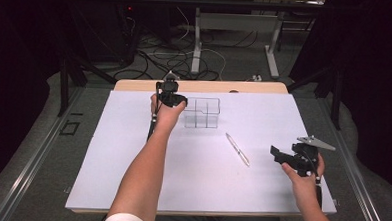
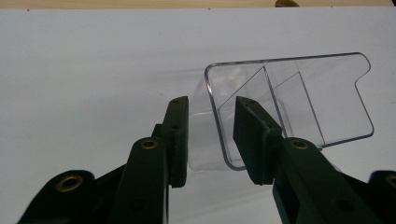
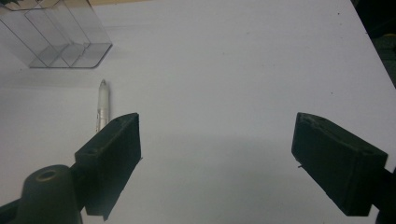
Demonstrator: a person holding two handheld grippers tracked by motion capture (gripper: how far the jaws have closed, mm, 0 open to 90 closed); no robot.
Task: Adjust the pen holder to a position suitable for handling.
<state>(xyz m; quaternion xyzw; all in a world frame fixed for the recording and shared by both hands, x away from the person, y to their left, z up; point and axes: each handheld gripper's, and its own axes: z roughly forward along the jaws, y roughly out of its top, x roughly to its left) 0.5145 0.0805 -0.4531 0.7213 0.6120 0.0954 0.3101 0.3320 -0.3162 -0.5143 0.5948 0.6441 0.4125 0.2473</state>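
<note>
A clear plastic divided container (image 1: 202,112) stands at the far middle of the white sheet. My left gripper (image 1: 178,100) is at its left end. In the left gripper view the jaws of the left gripper (image 2: 212,106) stand on either side of the container (image 2: 317,93) end wall, partly open, with a gap on each side of the wall. A white pen (image 1: 237,149) lies flat on the sheet, right of centre. My right gripper (image 1: 278,154) hovers to the right of it, wide open and holding nothing (image 3: 219,122). The pen (image 3: 102,100) lies just beyond that gripper's left jaw, with the container (image 3: 60,37) further off.
A white sheet (image 1: 205,186) covers the wooden table (image 1: 135,84). The table's right edge (image 3: 373,51) runs close to the right gripper. Beyond the table are cables on the floor (image 1: 161,59) and the legs of another table (image 1: 197,40).
</note>
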